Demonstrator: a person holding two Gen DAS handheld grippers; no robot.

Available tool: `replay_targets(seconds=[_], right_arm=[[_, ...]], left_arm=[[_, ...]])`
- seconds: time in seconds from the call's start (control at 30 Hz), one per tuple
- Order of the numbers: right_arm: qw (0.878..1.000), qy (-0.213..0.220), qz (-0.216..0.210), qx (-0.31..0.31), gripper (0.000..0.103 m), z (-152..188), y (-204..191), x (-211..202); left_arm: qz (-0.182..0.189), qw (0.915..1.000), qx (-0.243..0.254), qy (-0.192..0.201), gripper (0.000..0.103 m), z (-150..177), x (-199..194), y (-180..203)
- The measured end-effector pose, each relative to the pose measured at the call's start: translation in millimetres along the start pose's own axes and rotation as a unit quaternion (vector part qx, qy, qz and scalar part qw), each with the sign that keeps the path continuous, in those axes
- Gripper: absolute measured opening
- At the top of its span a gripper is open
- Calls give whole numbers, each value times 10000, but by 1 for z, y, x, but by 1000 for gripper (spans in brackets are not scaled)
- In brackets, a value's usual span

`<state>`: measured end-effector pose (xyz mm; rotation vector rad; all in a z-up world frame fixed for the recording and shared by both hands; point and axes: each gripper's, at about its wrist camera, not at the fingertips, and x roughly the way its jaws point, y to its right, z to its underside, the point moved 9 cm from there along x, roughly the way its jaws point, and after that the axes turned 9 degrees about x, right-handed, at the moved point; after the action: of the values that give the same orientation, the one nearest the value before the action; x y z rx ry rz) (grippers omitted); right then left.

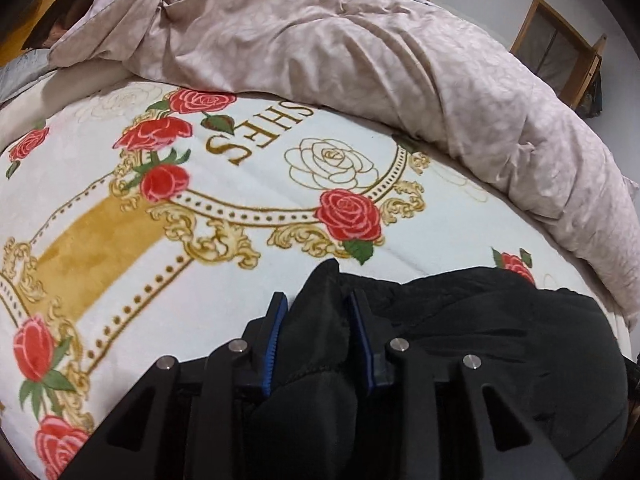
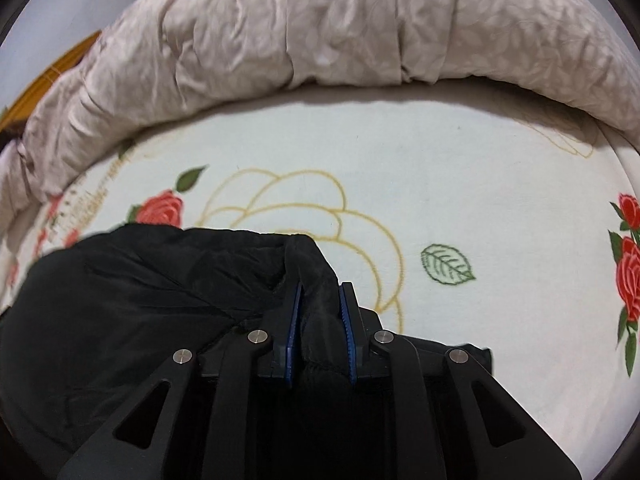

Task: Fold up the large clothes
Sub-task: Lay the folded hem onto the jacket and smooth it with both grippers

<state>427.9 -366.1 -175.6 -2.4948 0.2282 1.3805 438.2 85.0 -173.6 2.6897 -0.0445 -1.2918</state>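
The big black jacket [image 1: 500, 332] lies on the bed, on the rose blanket [image 1: 248, 184], on the near side of the puffy pink quilt [image 1: 360, 52] that is heaped along the far edge. The left hand-held gripper [image 1: 318, 320] is squeezed onto a bunched-up bit of the jacket, with the cloth packed between its blue pads [image 1: 276, 332]. The right hand-held gripper [image 2: 320, 312] pinches another bunched edge of the same jacket [image 2: 140, 288], and most of the black cloth spreads out to the left of it. So both are holding on, and the fold looks like it is only partly done. The jacket looks smooth and slippery, so a bit could slide out of the pads if one side is pulled harder than the other. Each side holds a thick wad, not a flat edge, so the fold could come out lumpy or crooked. If the jacket is swung too far toward the quilt, it might land on that heap and not lie flat. Dragging it low could also pull the blanket up into wrinkles.
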Motion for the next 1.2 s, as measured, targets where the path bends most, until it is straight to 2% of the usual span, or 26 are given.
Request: replay_targets(seconds=[0.17,0.3,0.37,0.5,0.57,0.63,0.73,0.83,0.97,1.03,1.2], right_arm=[[9999,38,147,-46,22,-2,0,6],[9997,174,151,54,25,-10,3,-21],[9994,331,127,62,31,-16,4,-40],[9965,824,-155,-24,46,-29,-7,-95],[9950,927,-343,-148,46,-27,-22,-116],[9939,895,-540,-340,47,-17,-42,-122],[9927,673,-716,-695,47,6,-75,-111],[9934,402,-672,-835,47,19,-92,-79],[9943,246,-437,-942,50,22,-99,-43],[9945,217,-372,-955,51,22,-99,-33],[9947,186,-245,-982,51,22,-95,-9]], left_arm=[[-135,9999,-7,-41,40,1,6,0],[-147,9997,-12,-196,42,-8,-5,-3],[-156,9999,-12,-55,45,-17,-22,-5],[-287,9991,63,306,59,-40,-64,-11],[-318,9982,192,479,60,-50,-83,-4],[-165,9975,375,572,61,-53,-99,15],[224,9951,816,512,61,-43,-107,66],[541,9919,1124,250,61,-25,-89,113],[385,9898,1358,-211,61,-2,-37,137],[233,9892,1428,-238,61,0,-18,137],[135,9884,1486,-273,63,0,4,137]])
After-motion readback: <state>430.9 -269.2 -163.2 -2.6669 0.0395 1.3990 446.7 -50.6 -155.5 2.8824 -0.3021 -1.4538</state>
